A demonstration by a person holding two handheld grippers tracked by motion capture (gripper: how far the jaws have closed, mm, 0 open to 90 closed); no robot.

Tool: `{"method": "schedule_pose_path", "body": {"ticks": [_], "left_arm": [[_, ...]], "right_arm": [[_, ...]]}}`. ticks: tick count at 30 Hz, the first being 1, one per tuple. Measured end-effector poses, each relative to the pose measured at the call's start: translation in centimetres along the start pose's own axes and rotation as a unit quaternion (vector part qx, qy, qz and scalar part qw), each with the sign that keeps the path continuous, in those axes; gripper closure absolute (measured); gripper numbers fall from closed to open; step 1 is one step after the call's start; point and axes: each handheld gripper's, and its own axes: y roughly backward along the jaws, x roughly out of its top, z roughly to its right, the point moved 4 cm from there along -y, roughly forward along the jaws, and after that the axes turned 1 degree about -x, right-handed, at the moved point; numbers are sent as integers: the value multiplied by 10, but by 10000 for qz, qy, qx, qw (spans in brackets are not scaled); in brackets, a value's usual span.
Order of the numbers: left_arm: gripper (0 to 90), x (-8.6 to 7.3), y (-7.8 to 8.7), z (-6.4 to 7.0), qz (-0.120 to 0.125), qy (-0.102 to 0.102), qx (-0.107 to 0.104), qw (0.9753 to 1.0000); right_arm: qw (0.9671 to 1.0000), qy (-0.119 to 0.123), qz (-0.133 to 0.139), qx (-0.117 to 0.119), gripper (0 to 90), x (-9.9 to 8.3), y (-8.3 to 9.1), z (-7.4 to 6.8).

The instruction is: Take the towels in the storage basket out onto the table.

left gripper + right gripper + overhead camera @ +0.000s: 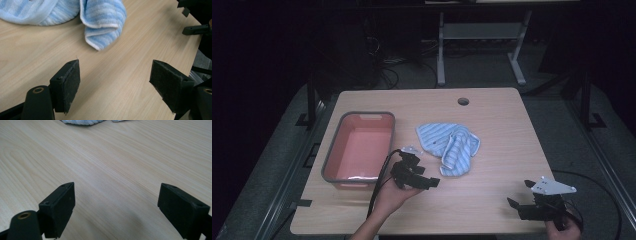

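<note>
Both grippers, left gripper and right gripper, are hovering with jaws apart and empty while the blue striped cloth is lying crumpled mid-table beside the tub, likely soft, light and limp, best pinched at its near folded corner.

A light wooden worktop carries two things. A grey tub with a pink inside sits along its left edge. A crumpled blue striped cloth lies near the middle, just right of the tub.
</note>
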Motion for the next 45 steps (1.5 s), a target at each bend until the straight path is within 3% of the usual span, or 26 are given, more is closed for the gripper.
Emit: {"method": "schedule_pose_path", "body": {"ticks": [13,21,30,37,45], "left_arm": [[246,-17,1,6,-21,-92,34,10000],[246,-29,4,9,-18,-35,-45,10000],[246,-40,7,9,45,-83,34,9999],[246,-47,7,9,74,-144,215,9996],[246,-50,5,11,220,-126,162,9995]], "right_arm": [[10000,16,-19,16,138,1,-2,-2],[10000,39,-14,17,138,2,-2,-2],[10000,71,-33,35,138,3,-3,-5],[10000,76,-28,39,138,3,-3,-6],[9999,103,-41,74,138,5,-3,-12]]}}
